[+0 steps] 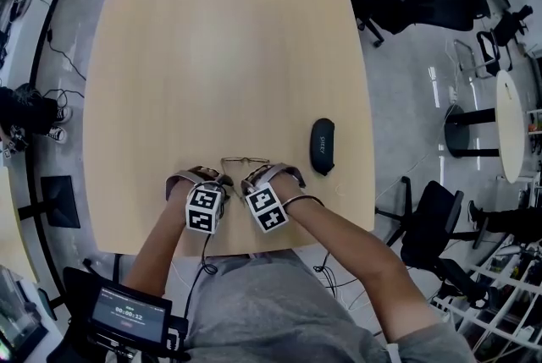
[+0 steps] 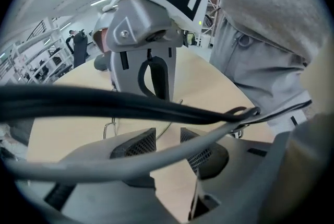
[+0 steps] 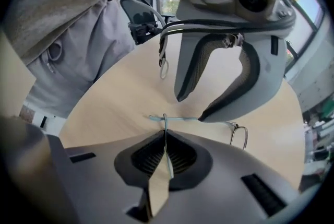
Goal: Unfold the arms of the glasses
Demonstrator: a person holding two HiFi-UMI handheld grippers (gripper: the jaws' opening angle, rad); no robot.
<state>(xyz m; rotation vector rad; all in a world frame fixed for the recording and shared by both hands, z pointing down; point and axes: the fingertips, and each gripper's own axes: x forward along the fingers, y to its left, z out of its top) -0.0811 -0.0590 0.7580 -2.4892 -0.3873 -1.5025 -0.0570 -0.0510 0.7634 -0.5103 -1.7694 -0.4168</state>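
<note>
- While the glasses (image 1: 246, 160) are lying by the worktop's (image 1: 229, 57) near edge, long axis along it, the right gripper (image 3: 165, 137) is pinching what looks like one thin arm, fingers shut on it.
- The left gripper (image 2: 168, 139) is hovering just beside the frame's left end, fingers wide apart, gripping nothing.

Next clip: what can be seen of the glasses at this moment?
The glasses have a thin metal wire frame with slim arms and look clear-lensed. They lie on the wooden table, toward the person's side, between both grippers. The right gripper is pinched shut on one arm. The left gripper is open right by the frame; contact unclear.
</note>
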